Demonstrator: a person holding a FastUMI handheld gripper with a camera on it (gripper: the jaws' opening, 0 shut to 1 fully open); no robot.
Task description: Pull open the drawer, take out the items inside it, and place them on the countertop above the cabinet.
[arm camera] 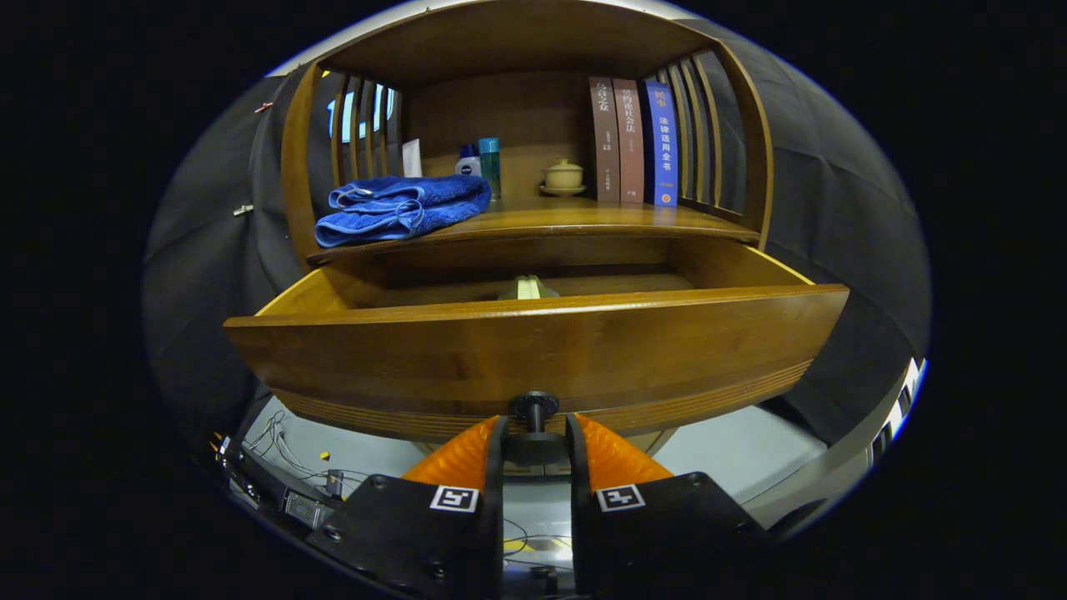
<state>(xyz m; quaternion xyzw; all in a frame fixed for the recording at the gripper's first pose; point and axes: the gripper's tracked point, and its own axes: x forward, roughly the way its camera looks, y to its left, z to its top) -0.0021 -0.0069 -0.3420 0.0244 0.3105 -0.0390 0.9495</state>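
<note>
The big wooden cabinet [533,108] stands right ahead of the gripper. It has an open shelf up top, and that shelf floor is the countertop [575,218] where the things must go.

Below it, the drawer [533,342] is pulled well out. So the first job looks done. Its wide front board is close to the fingers, and you can see down into part of the drawer over the top edge.

On the countertop there is already a folded blue towel [400,208] on one side. Three books [633,142] stand up on the other side. Between them, near the back, are a small cup with a lid [563,177] and a couple of bottles [482,162].

Inside the drawer, one small pale thing [527,288] pokes up near the middle. Most of it is hidden behind the drawer front, so I cannot tell what it is, or if more things lie beside it. It has not been taken out yet. That job is still to do.

The smallest thing is the dark knob [534,408] under the drawer front. The gripper [534,442] has its two fingers close together, one on each side of the knob, squeezing it. I think it must let go next and reach up into the drawer.
</note>
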